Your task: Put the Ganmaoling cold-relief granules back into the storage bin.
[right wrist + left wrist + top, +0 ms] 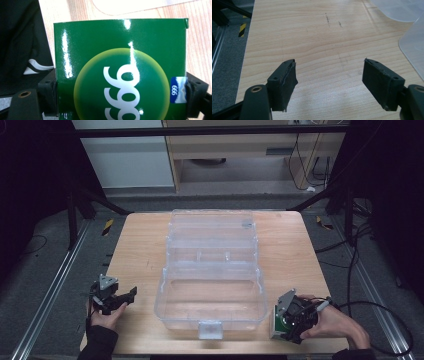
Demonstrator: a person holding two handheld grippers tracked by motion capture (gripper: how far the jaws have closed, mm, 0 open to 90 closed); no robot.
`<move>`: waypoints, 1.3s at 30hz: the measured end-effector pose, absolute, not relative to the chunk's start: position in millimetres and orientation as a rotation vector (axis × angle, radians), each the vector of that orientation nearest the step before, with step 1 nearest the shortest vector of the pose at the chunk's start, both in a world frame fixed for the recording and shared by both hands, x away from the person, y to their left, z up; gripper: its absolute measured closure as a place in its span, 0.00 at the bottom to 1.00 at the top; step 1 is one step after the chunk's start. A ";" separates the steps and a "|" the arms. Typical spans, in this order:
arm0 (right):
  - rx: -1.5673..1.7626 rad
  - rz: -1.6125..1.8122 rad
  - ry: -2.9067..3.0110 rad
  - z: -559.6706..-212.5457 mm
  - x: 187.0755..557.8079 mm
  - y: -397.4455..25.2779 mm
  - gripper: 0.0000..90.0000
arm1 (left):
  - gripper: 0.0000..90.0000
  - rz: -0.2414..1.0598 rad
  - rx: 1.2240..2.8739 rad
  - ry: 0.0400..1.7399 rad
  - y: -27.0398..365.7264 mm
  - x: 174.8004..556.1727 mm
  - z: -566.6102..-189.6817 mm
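Note:
A clear plastic box (165, 300) with its lid thrown back stands open in the middle of the wooden table (140, 245). At the near right corner, my right gripper (280, 322) is shut on a glossy green carton (120, 62) printed with a yellow-green disc and white "999" figures; the carton (276, 324) rests beside the box's front right corner. Both jaws press its sides in the right gripper view. My left gripper (131, 295) is open at the near left edge of the table, its pads (287, 80) wide apart over bare wood (322, 45).
The edge of the clear box (412, 42) shows at the right of the left gripper view. A latch tab (210, 329) sticks out from the box's front wall. Cables (360, 270) trail on the floor to the right. A cabinet (235, 155) stands behind the table.

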State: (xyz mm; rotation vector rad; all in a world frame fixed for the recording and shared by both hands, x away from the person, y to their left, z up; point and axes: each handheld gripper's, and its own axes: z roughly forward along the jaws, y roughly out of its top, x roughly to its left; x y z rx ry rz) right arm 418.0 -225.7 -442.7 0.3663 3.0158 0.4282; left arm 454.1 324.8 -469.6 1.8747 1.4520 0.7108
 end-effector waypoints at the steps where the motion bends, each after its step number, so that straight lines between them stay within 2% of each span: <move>1: 0.363 0.436 3.013 -442.1 418.0 -226.3 0.17 | 0.29 0.710 1.875 1.452 324.8 454.2 -469.7; 14: 0.431 0.529 2.954 -411.0 414.8 -233.9 0.18 | 0.29 0.704 1.878 1.452 324.1 454.4 -470.0; 39: 0.437 0.630 2.865 -322.3 414.6 -227.8 0.18 | 0.29 0.702 1.882 1.450 323.9 454.7 -470.3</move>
